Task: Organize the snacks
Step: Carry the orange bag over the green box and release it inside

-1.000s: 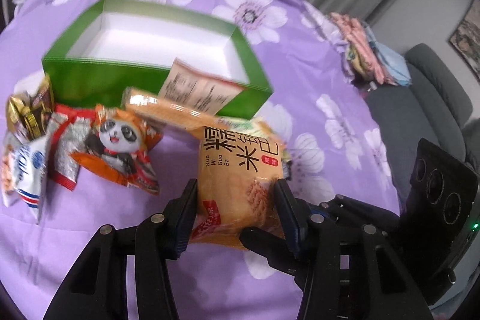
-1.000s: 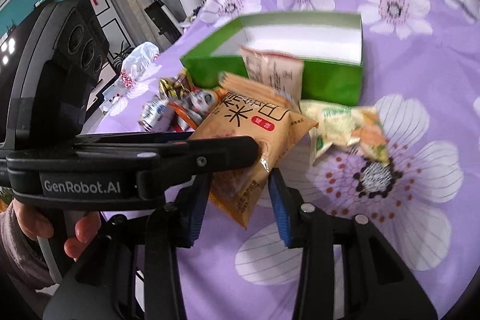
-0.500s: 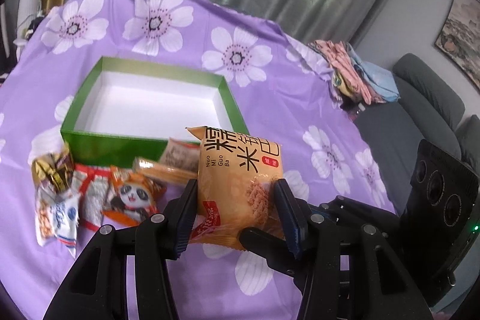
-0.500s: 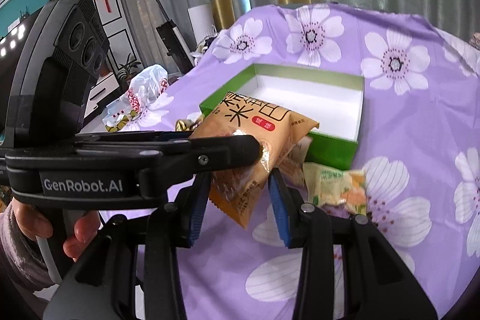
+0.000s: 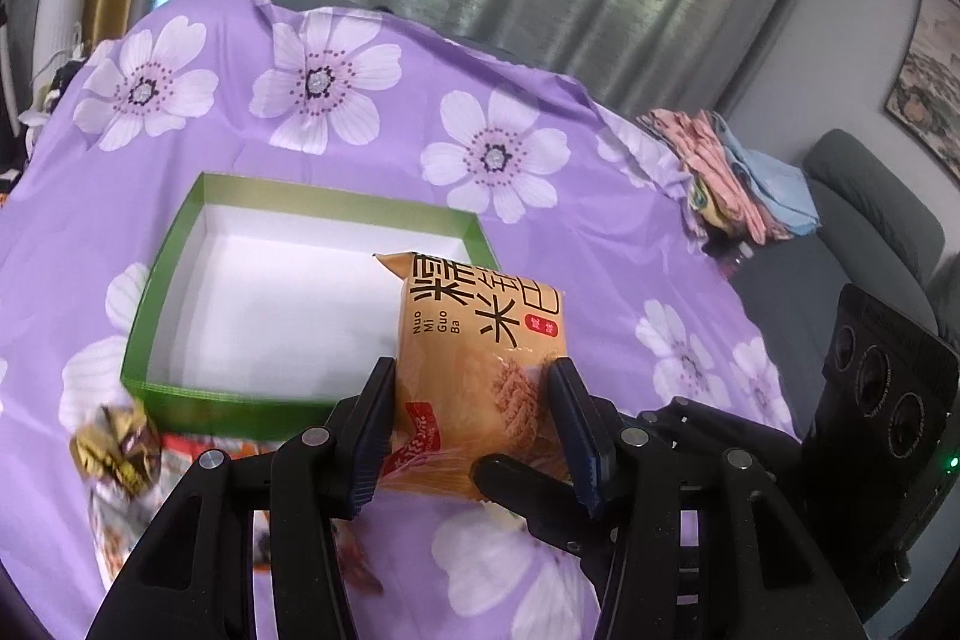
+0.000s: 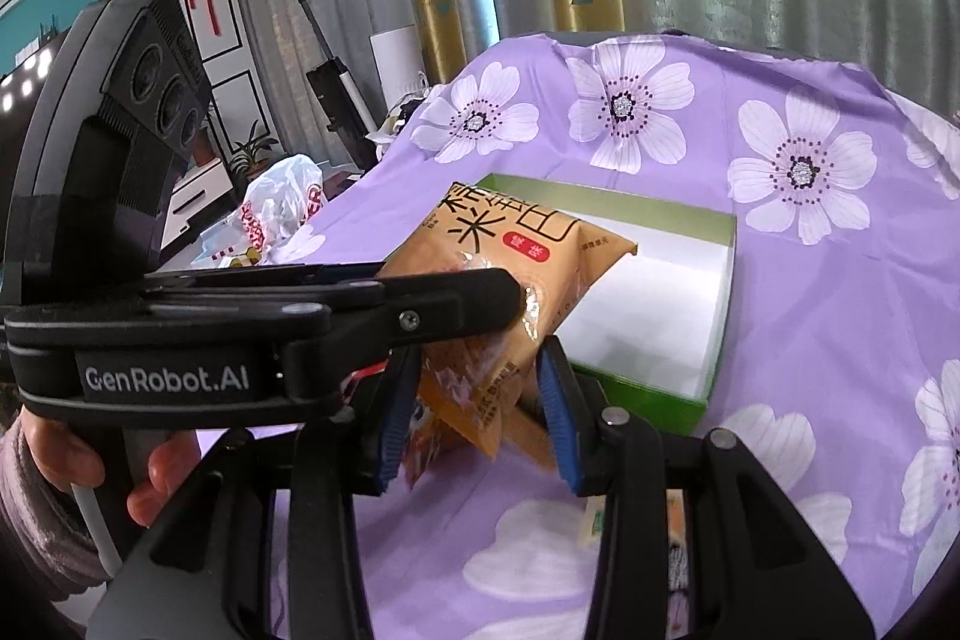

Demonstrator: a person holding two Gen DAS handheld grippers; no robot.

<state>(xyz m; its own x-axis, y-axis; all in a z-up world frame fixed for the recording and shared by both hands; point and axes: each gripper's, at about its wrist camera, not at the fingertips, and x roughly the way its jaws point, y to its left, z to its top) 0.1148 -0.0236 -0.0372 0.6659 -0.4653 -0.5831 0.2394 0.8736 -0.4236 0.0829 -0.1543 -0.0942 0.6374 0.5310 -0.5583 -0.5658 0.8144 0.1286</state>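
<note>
My left gripper (image 5: pixel 474 412) is shut on an orange rice-cracker snack bag (image 5: pixel 480 358) and holds it in the air in front of the near right corner of a green box (image 5: pixel 336 208) with a white, empty inside. My right gripper (image 6: pixel 477 406) is also shut on the same orange bag (image 6: pixel 516 250), at its lower corner, and the left gripper's finger (image 6: pixel 444 307) crosses in front. The green box (image 6: pixel 714 340) lies behind the bag in the right wrist view.
Other snack packets lie on the purple flowered cloth (image 5: pixel 540 232) below the box: a gold-wrapped one (image 5: pixel 114 445) at left and a green-orange one (image 6: pixel 672 514) near my right gripper. Folded clothes (image 5: pixel 726 172) and a grey sofa (image 5: pixel 870 208) sit at right.
Both grippers have lifted the orange bag up off the pile of snacks and away from the cloth. The box and the loose packets now sit lower and farther off.
</note>
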